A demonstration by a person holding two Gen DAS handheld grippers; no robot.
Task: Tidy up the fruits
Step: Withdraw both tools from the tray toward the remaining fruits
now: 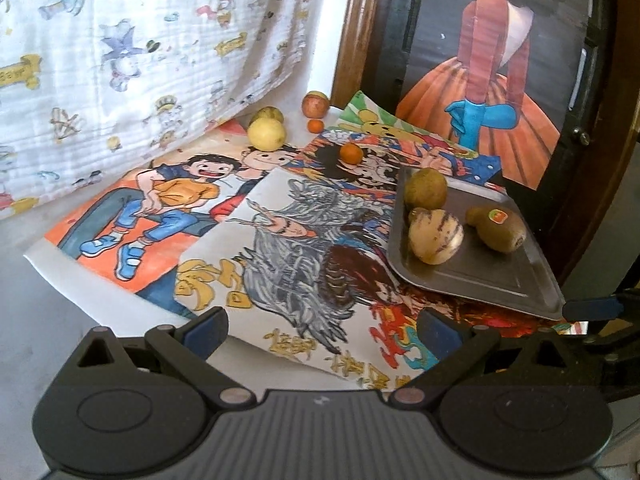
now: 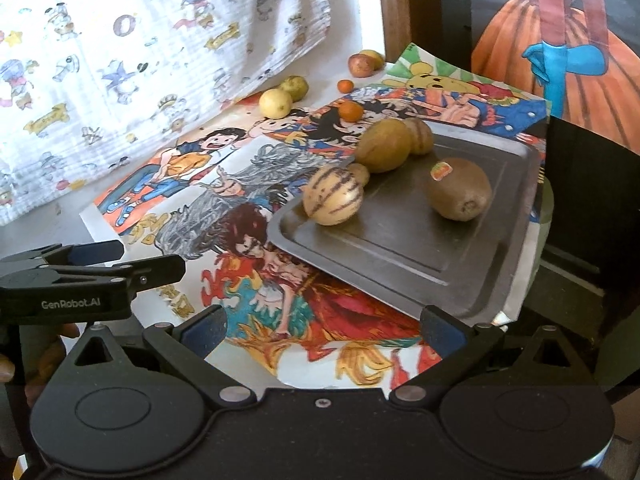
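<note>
**Fruits half gathered, both tools empty**

Fruits are split between a metal tray (image 1: 480, 276) and the drawing-covered table. In the left wrist view, the left gripper (image 1: 322, 328) is spread wide with nothing between its fingers, low over the drawings. On the tray sit a striped melon (image 1: 436, 236), a stickered kiwi (image 1: 496, 228) and a brownish round fruit (image 1: 425, 189). Well beyond lie a yellow lemon (image 1: 267, 133), a small orange (image 1: 351, 153), a smaller one (image 1: 315, 125) and a reddish fruit (image 1: 315, 105).

In the right wrist view, the right gripper (image 2: 322, 328) is likewise wide open and empty, near the tray's front edge. The left tool shows at the left edge.

The tray's near corner looks propped, so it may tilt; a nudge could roll the round fruits off. Reaching the far fruits risks dragging the loose sheets or brushing the hanging printed cloth (image 2: 120, 60).
</note>
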